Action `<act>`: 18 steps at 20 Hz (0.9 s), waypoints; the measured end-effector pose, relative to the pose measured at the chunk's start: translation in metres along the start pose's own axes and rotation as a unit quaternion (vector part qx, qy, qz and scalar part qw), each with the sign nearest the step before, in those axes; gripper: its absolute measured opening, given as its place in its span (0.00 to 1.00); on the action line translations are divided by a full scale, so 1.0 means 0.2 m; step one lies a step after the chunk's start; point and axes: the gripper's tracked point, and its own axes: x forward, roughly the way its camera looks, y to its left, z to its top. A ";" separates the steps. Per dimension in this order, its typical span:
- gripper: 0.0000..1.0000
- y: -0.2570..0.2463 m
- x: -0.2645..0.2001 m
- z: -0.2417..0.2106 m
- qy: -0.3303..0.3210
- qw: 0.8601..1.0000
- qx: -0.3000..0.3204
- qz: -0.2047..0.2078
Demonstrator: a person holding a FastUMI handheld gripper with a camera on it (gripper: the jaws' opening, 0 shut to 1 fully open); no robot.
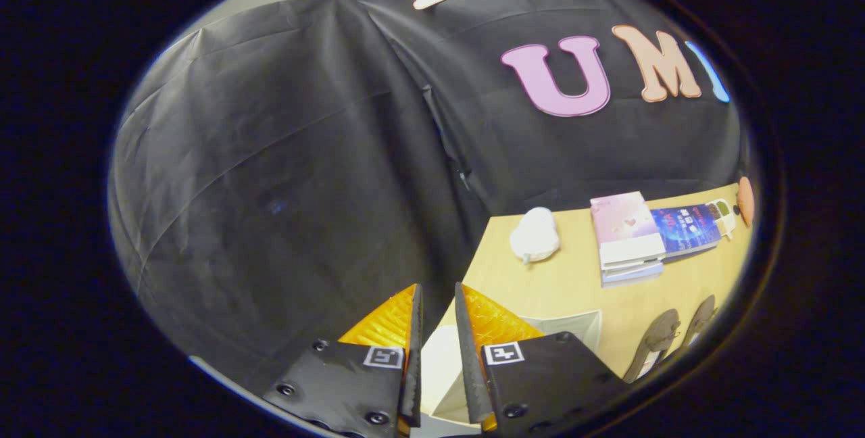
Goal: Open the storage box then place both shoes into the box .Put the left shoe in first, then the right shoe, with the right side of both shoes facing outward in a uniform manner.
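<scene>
My gripper is held high over the left end of a light wooden table, its fingers nearly together. A white panel of the storage box, its lid, fills the narrow gap between them and both fingers press on it. Just right of the right finger shows more of the white box, its inner walls in sight. Beyond the box to the right lie two brown shoes side by side, one nearer the box and the other past it.
A white soft lump lies on the table near the cloth wall. A stack of books with a pink cover, a blue book and a small orange thing sit further right. Black cloth walls close the left and back.
</scene>
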 end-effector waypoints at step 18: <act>0.29 -1.21 -0.33 0.12 -0.083 0.972 -0.020 -0.218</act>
